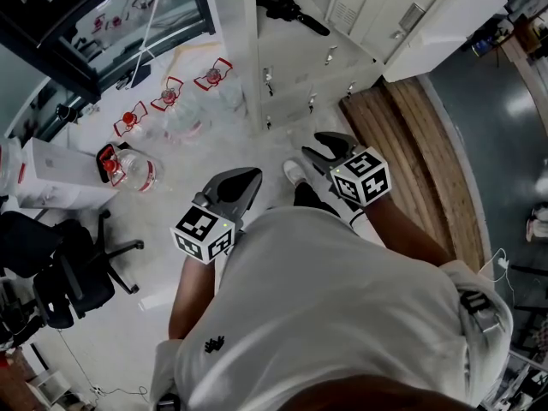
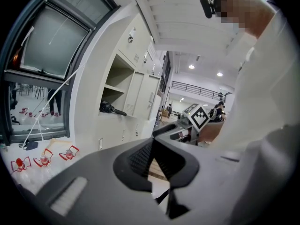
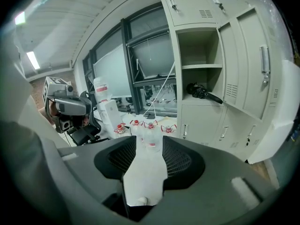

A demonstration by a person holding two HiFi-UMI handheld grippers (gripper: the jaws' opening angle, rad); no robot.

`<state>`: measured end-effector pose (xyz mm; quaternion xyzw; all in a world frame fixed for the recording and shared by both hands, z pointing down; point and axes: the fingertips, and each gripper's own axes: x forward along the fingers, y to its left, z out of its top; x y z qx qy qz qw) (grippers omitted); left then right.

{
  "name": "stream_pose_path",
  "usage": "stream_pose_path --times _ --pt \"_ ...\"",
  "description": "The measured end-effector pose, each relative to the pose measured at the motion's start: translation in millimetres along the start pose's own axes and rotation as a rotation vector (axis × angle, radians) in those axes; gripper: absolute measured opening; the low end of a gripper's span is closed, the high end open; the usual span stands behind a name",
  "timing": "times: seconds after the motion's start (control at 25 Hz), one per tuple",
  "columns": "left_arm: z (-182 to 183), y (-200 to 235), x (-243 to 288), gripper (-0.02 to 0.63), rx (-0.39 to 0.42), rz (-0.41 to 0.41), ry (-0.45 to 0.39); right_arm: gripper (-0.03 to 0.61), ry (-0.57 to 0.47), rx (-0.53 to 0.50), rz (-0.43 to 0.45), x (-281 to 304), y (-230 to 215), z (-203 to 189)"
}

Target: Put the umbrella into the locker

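Right gripper view shows the black folded umbrella (image 3: 204, 93) lying on the open shelf of the pale grey metal locker (image 3: 199, 13), ahead and to the right of the right gripper (image 3: 149, 140), whose jaws stand apart and empty. The left gripper (image 2: 152, 142) is clenched on nothing. The umbrella looks light and soft-skinned, so its stiff handle seems the surest hold.
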<state>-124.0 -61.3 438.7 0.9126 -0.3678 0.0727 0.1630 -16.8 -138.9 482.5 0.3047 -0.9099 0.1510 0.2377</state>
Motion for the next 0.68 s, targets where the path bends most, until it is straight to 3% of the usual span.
stream_pose_path --times 0.68 --pt "4.2 13.6 27.5 0.054 -0.012 -0.018 0.014 0.175 0.026 -0.002 -0.034 10.2 -38.2 4.4"
